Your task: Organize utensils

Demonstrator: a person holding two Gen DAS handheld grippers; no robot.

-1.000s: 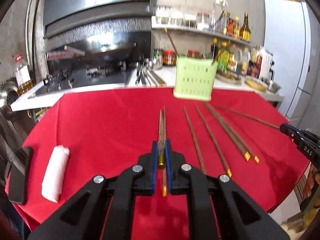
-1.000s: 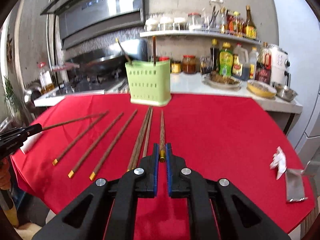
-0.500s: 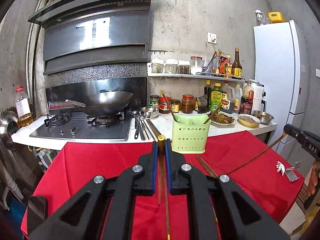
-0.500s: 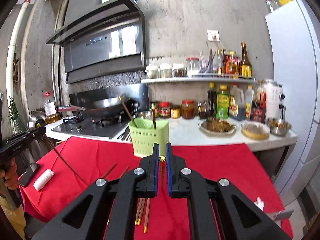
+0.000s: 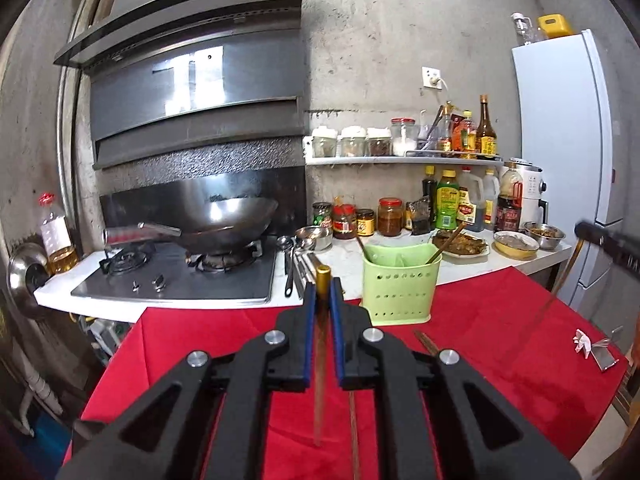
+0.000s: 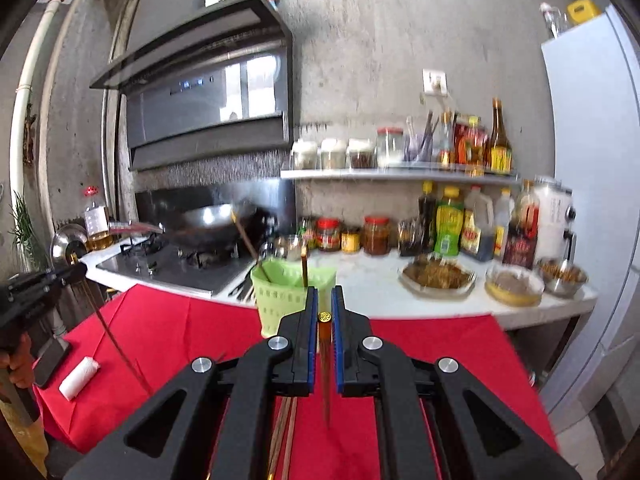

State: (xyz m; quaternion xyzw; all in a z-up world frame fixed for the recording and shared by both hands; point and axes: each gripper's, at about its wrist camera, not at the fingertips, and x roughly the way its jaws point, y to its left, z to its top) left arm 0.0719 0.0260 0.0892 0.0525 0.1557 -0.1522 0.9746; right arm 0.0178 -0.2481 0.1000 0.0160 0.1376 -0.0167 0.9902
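My left gripper [image 5: 323,292] is shut on a brown chopstick [image 5: 320,376] just under its gold cap, and the stick hangs down over the red tablecloth [image 5: 500,344]. My right gripper [image 6: 324,300] is shut the same way on a second chopstick [image 6: 326,384]. The green slotted utensil holder [image 5: 396,284] stands ahead at the table's far edge with two chopsticks in it. It also shows in the right wrist view as the holder [image 6: 280,296]. Other chopsticks [image 6: 284,428] lie on the cloth below. Each view shows the other gripper at its edge.
Behind the table runs a white counter [image 5: 532,258] with a gas hob, a wok [image 5: 228,220], metal utensils, jars, bottles and food bowls. A white fridge [image 5: 560,152] stands at the right. A white roll [image 6: 79,372] and a dark phone [image 6: 52,360] lie at the table's left.
Both grippers have risen from the table, each lifting its chopstick off the cloth. The sticks now hang downward, and both views have tipped up toward the wall.
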